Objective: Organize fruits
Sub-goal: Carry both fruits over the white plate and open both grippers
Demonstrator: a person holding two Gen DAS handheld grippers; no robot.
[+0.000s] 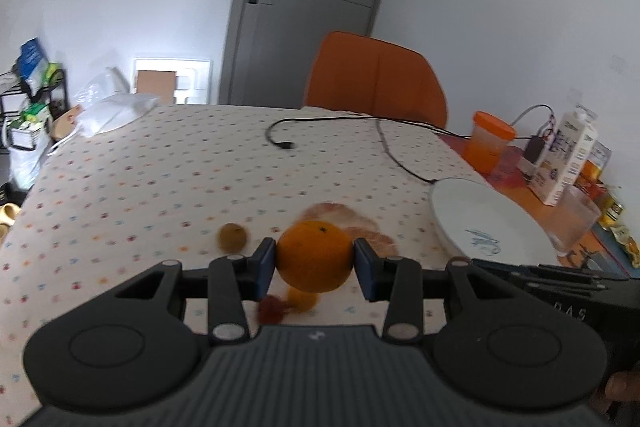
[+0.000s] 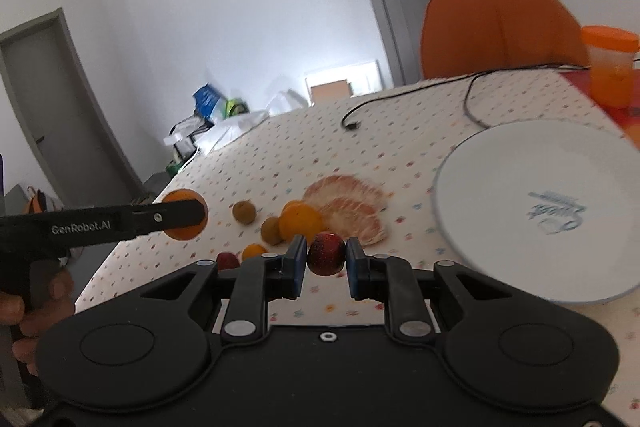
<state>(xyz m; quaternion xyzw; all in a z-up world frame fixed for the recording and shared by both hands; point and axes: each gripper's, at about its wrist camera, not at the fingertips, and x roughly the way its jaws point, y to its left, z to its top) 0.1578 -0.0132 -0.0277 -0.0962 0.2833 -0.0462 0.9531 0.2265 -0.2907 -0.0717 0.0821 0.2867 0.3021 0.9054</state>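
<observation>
My left gripper (image 1: pixel 315 259) is shut on an orange (image 1: pixel 315 255) and holds it above the dotted tablecloth; the same orange (image 2: pixel 185 214) shows in the right wrist view, held at the left. My right gripper (image 2: pixel 327 254) is shut on a small red fruit (image 2: pixel 326 253), lifted a little off the table. A white plate (image 2: pixel 532 211) lies to the right, empty; it also shows in the left wrist view (image 1: pixel 486 223). On the cloth lie peeled pomelo segments (image 2: pixel 348 205), another orange (image 2: pixel 301 221), two brown longans (image 2: pixel 244 211), a small orange fruit (image 2: pixel 255 251) and a red fruit (image 2: pixel 228 260).
A black cable (image 1: pixel 332 131) runs across the far cloth. An orange lidded cup (image 1: pixel 490 141), a milk carton (image 1: pixel 570 157) and a glass (image 1: pixel 576 217) stand at the right edge. An orange chair (image 1: pixel 376 79) is behind the table. A plastic bag (image 1: pixel 112 111) lies far left.
</observation>
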